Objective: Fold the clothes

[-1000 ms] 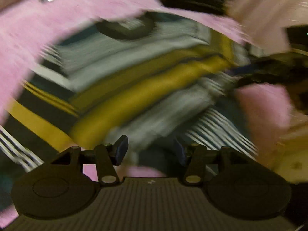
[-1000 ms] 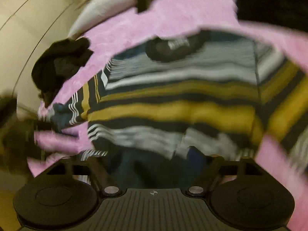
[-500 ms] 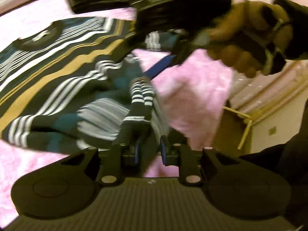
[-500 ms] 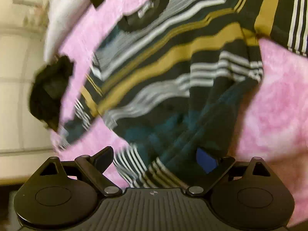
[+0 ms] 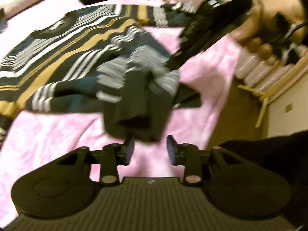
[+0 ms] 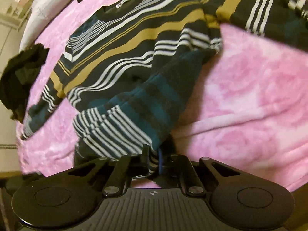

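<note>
Your right tongs [image 6: 153, 158] are clamped on the bunched hem of the striped sweater [image 6: 134, 44], which lies spread, collar away from you, on the pink blanket [image 6: 250, 88]. Your left tongs [image 5: 149, 150] stand open, holding nothing, just below the sweater's dark hem fold [image 5: 136, 113]. A black garment [image 6: 21, 73] sits at the blanket's edge.

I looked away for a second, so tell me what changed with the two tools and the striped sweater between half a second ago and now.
The left tool, shut on the sweater's hem half a second ago, has opened and let it go; dark fabric now hangs just beyond its fingers. The right tool, open then, has closed on the hem of the sweater. The sweater still lies spread on the pink blanket, with the black garment beside it.
</note>
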The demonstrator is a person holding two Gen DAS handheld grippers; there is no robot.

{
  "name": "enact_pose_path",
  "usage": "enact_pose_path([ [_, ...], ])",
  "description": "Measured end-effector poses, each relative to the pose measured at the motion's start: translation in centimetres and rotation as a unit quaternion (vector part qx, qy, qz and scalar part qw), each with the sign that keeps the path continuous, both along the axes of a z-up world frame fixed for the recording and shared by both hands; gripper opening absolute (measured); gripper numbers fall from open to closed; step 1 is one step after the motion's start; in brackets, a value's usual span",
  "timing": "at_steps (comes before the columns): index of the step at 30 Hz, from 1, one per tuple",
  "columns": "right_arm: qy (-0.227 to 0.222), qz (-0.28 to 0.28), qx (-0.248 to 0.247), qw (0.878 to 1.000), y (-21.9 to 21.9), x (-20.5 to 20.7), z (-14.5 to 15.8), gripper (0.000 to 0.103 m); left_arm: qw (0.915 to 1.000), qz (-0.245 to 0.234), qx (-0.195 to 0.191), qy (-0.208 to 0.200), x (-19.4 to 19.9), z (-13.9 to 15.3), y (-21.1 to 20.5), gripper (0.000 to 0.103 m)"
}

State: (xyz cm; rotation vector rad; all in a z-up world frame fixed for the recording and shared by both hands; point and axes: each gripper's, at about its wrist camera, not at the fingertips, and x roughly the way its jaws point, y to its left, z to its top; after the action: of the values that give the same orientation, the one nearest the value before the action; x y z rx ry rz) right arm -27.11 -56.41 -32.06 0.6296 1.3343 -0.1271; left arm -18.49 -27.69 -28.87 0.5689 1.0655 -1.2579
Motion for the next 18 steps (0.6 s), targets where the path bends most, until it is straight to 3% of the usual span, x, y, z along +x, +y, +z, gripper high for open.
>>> enact_pose_path([
  [4,0.02,-0.013,-0.041,0.999,-2.6,-1.5,-0.2,0.006,0.9991,0.031,0.014,-0.023,-0.1,-0.1,0.5,0.035],
  [7,0.014,-0.015,-0.023,1.0,-4.4,-2.1,-0.1,0.009,0.9975,0.062,0.012,-0.033,-0.3,-0.4,-0.4,0.042],
  [9,0.002,-0.017,-0.006,1.0,-5.3,-2.4,0.4,0.049,0.9967,0.072,0.006,-0.037,-0.8,-0.6,-1.8,0.044],
  [10,-0.012,-0.016,0.003,1.0,-5.2,-2.2,0.9,0.088,0.9963,0.076,0.004,-0.039,-1.0,-0.8,-2.6,0.044],
  [11,-0.027,-0.012,0.013,0.999,-5.0,-1.9,1.3,0.092,0.996,0.08,0.001,-0.041,-1.3,-0.9,-3.5,0.044],
  [14,-0.055,0.003,0.06,0.997,-3.2,0.2,1.7,0.092,0.9959,0.073,0.001,-0.054,-2.7,-1.2,-6.0,0.043],
  [18,-0.029,-0.006,0.119,0.993,0.1,3.9,-0.4,0.092,0.9975,0.038,0.001,-0.059,-5.2,-1.3,-7.3,0.042],
])
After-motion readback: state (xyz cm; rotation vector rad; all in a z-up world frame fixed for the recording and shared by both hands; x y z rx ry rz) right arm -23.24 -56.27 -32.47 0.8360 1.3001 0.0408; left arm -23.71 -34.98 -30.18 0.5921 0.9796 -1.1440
